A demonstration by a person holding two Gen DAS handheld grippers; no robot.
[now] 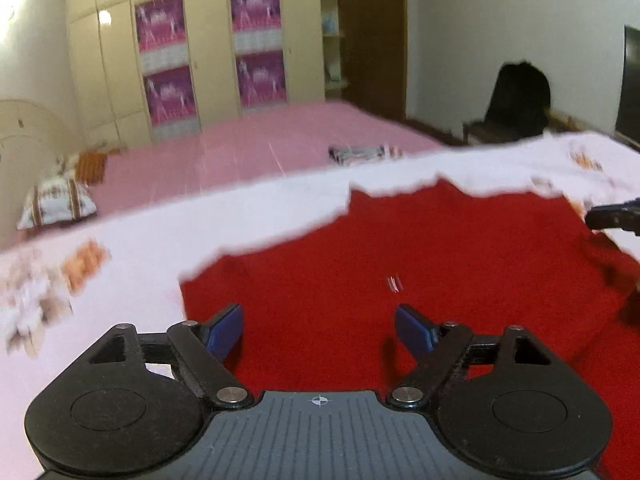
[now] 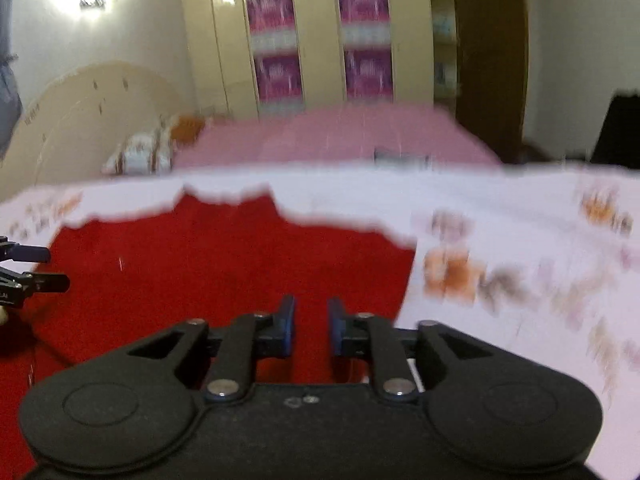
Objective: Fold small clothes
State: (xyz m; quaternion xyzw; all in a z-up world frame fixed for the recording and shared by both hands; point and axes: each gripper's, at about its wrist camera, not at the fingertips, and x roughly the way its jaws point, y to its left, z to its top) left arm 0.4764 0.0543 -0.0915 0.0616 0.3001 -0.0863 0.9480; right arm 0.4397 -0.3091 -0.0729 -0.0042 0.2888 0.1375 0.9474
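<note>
Red garment [image 1: 400,264] lies spread flat on the white sheet [image 1: 140,236], near you, with no fold visible yet. Your left gripper [image 1: 319,326] gapes wide over its near edge; your right gripper [image 2: 311,322] stands narrowly parted, holding nothing. All folding remains.

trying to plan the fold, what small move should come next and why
Probably lower the left hand-held gripper onto the near edge of the red garment and close on it. Its jaws stand wide open just above the cloth and hold nothing. The right hand-held gripper hovers over the same garment with a narrow gap, also empty, so no fold has a grip yet. The garment lies flat on the white floral sheet.
</note>
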